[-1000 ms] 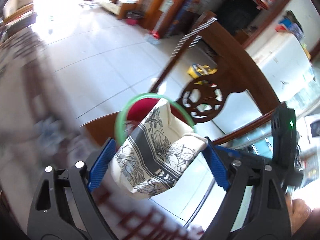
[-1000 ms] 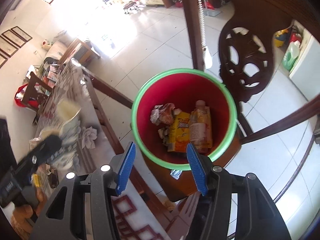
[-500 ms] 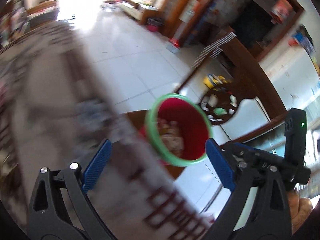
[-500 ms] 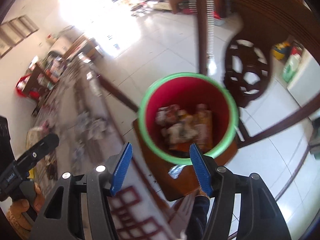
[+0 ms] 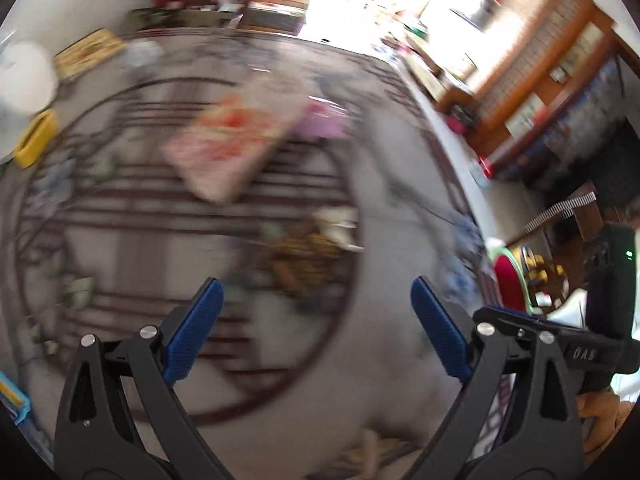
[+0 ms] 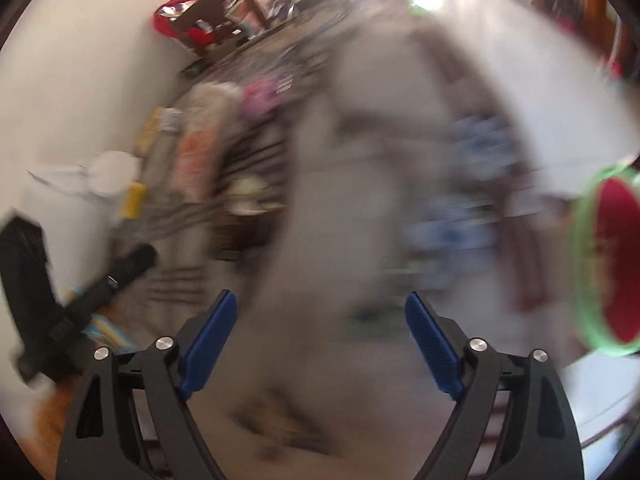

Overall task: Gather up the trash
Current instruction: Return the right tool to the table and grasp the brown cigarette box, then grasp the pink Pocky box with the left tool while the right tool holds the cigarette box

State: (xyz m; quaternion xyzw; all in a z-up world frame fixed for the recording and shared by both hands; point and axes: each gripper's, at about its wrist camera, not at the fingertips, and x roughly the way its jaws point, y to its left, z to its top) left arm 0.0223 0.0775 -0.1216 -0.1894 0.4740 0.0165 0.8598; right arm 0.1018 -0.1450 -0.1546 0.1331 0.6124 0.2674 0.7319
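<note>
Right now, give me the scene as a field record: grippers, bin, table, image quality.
left gripper: open, nothing between the jaws
right gripper: open, empty; jaws have just been opening
bin: red inside, green rim, at the right edge of both views
table: patterned cloth, litter scattered on it
nearest litter: brownish wrapper ahead of the left gripper, not between its jaws
image quality: heavy motion blur, items hard to identify

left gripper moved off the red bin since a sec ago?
Yes. The left gripper has swung from over the red bin to the table; the bin now sits at its view's right edge. Jaws open, empty.
</note>
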